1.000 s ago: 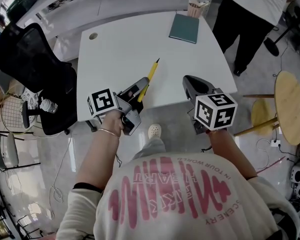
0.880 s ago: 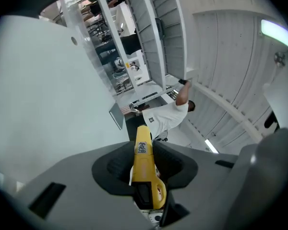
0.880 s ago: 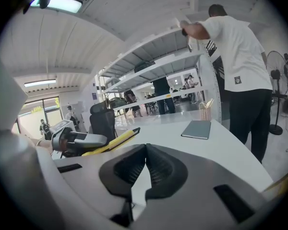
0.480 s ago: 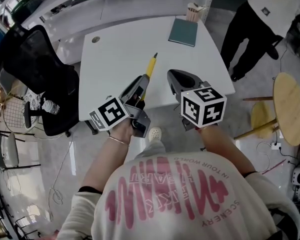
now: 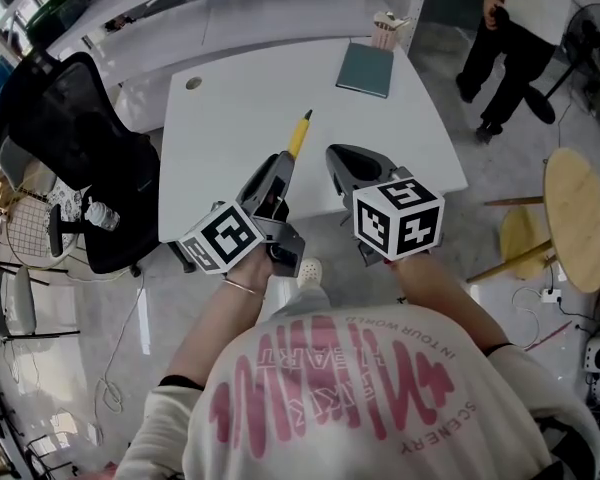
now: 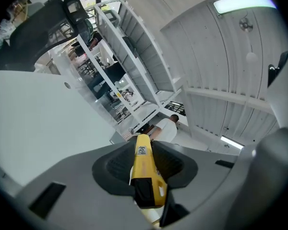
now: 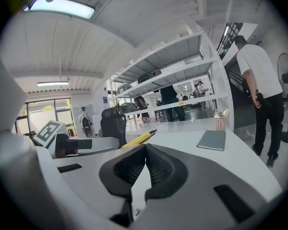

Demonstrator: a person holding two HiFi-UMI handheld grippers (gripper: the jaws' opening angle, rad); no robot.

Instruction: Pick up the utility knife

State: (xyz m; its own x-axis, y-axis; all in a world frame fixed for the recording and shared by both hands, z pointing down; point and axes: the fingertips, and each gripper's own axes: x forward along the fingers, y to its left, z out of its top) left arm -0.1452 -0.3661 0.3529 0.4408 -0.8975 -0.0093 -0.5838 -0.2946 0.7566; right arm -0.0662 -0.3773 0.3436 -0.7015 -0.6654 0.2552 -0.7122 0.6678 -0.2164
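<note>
We are clamping our left gripper (image 5: 280,166) on the utility knife (image 6: 145,171) along its handle, judging it light, rigid and rather slippery, while our right gripper (image 7: 145,150) is hovering pinched together, empty.

shirt (image 5: 340,388) — "IN TOUR WORLD", "SCENERY", upside down | utility knife (image 6: 145,174) sticker (image 6: 141,150) — illegible

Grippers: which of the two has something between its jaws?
The left gripper: its jaws clamp the yellow utility knife. The right gripper has its jaws closed on nothing.
</note>
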